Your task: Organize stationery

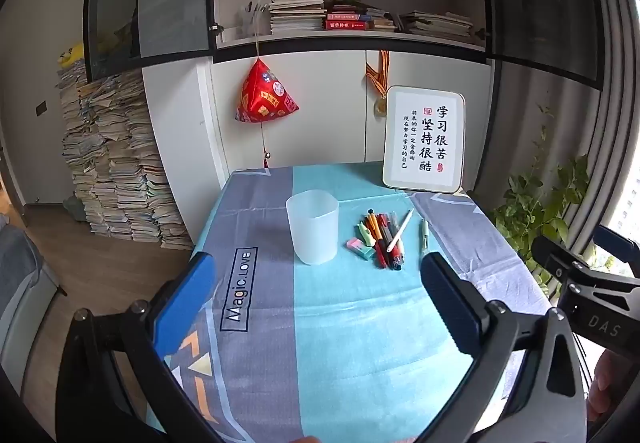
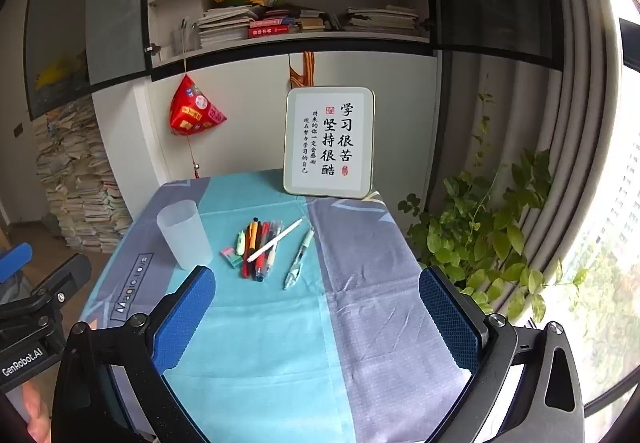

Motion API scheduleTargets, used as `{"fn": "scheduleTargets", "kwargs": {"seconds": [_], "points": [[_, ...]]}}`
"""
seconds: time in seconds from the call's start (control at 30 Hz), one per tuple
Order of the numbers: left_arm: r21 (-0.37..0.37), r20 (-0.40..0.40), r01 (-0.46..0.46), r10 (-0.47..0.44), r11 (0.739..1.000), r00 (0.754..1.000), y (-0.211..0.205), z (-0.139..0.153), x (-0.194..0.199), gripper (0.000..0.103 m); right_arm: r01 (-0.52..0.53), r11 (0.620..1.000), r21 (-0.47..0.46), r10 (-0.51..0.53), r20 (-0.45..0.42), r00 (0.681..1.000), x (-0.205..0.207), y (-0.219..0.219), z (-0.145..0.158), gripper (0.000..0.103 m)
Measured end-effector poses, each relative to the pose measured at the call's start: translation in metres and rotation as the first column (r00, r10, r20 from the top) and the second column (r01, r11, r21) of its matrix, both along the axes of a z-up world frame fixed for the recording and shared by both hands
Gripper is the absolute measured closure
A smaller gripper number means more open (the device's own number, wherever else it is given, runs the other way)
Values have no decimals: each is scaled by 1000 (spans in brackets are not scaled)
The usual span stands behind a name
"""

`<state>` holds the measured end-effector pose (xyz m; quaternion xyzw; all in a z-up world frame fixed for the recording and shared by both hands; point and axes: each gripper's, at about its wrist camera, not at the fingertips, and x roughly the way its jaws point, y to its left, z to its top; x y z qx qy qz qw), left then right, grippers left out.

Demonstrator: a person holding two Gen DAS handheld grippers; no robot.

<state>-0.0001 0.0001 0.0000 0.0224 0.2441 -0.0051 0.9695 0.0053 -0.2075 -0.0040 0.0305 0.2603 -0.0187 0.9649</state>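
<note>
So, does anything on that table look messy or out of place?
Yes. The pens lie in a loose heap beside the empty cup, a white pen slanted across them. One pen lies apart to the right, and an eraser sits by the heap. Nothing looks spilled or damaged.

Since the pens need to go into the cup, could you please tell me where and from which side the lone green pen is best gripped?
Grip the green pen at mid-barrel, coming from above with the right gripper, whose jaws stand open. It lies flat on the tablecloth, apart from the pen pile, so both long sides are free; set the fingers across its length. The cup stands upright to the left.
</note>
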Motion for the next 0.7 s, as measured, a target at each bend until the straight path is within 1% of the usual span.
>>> {"fn": "scheduleTargets", "kwargs": {"seconds": [0.03, 0.2, 0.33, 0.7], "points": [[8, 4, 0, 0, 1000, 1000, 0, 0, 0, 1, -1, 1000, 3, 1, -14, 1000, 1, 0, 0, 1], [-4, 6, 1, -1, 1000, 1000, 0, 0, 0, 1, -5, 1000, 0, 5, -19, 1000, 5, 2, -1, 1], [-7, 8, 0, 0, 1000, 1000, -6, 11, 9, 1, 0, 1000, 7, 0, -14, 1000, 8, -1, -7, 1], [-14, 9, 8, -8, 1000, 1000, 0, 9, 10, 1, 3, 1000, 19, -3, -36, 999, 17, -1, -11, 1]]}}
